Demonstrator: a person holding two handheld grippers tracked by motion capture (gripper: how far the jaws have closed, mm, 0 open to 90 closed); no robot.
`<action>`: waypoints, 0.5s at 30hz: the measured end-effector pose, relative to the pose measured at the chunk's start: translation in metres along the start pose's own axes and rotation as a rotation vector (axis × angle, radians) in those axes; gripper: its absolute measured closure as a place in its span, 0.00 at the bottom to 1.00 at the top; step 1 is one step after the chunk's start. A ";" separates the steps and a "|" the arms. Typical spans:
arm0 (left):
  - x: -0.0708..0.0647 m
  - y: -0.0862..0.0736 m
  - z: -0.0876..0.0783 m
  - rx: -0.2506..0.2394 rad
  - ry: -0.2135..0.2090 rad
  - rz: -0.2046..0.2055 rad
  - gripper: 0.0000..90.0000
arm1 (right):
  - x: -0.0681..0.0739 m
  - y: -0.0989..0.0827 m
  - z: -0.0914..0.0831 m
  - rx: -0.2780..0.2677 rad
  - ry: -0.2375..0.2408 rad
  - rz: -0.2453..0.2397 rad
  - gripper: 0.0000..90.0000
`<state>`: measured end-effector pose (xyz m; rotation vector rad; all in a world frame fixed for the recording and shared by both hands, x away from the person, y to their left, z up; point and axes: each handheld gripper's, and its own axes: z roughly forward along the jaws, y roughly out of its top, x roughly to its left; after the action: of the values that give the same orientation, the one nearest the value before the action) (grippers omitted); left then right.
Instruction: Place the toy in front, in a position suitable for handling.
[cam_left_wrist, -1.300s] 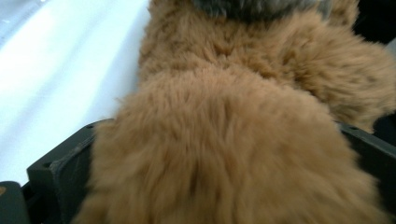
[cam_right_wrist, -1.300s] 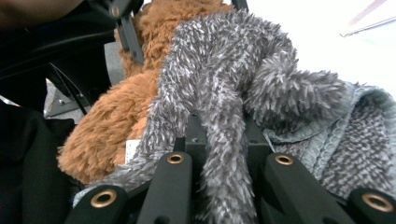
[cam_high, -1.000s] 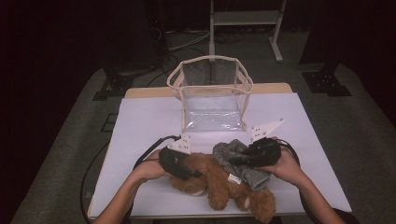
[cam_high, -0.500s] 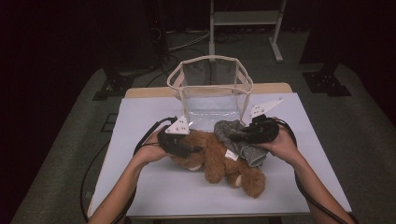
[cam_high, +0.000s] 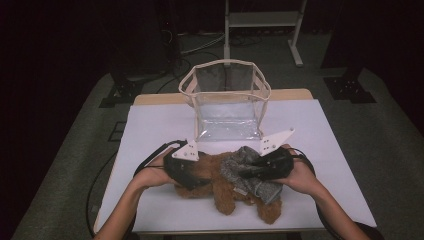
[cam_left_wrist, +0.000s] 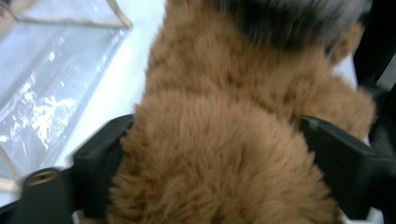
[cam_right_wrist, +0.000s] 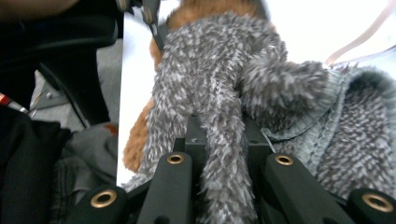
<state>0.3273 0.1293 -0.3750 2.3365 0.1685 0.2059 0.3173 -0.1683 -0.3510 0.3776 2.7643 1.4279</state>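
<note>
Teddy bear (cam_high: 220, 186) lying on worktop (cam_high: 160, 125) before clear bag (cam_high: 227, 102), left tool (cam_high: 186, 172) jaws just opening, slack around brown fur, right tool (cam_high: 260, 170) clamped on grey sweater (cam_high: 250, 176), shifted closer to bag, undressing apparently underway.

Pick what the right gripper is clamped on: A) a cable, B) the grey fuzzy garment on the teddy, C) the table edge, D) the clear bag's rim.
B: in the right gripper view, the right gripper has its jaws shut on a strip of the grey fuzzy garment, which lies over the brown teddy.
</note>
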 end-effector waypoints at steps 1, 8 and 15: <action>-0.002 -0.001 0.000 -0.004 0.000 0.006 0.20 | 0.000 0.001 -0.004 -0.012 -0.014 0.007 0.85; -0.006 0.002 -0.008 0.001 0.001 0.024 0.21 | -0.018 -0.001 -0.018 -0.039 -0.092 0.058 0.85; -0.008 0.022 0.001 -0.007 -0.033 0.065 0.18 | -0.005 -0.009 -0.006 -0.027 -0.008 0.046 0.85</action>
<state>0.3205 0.1116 -0.3610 2.3392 0.0759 0.2000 0.3191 -0.1792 -0.3552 0.4478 2.7451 1.4681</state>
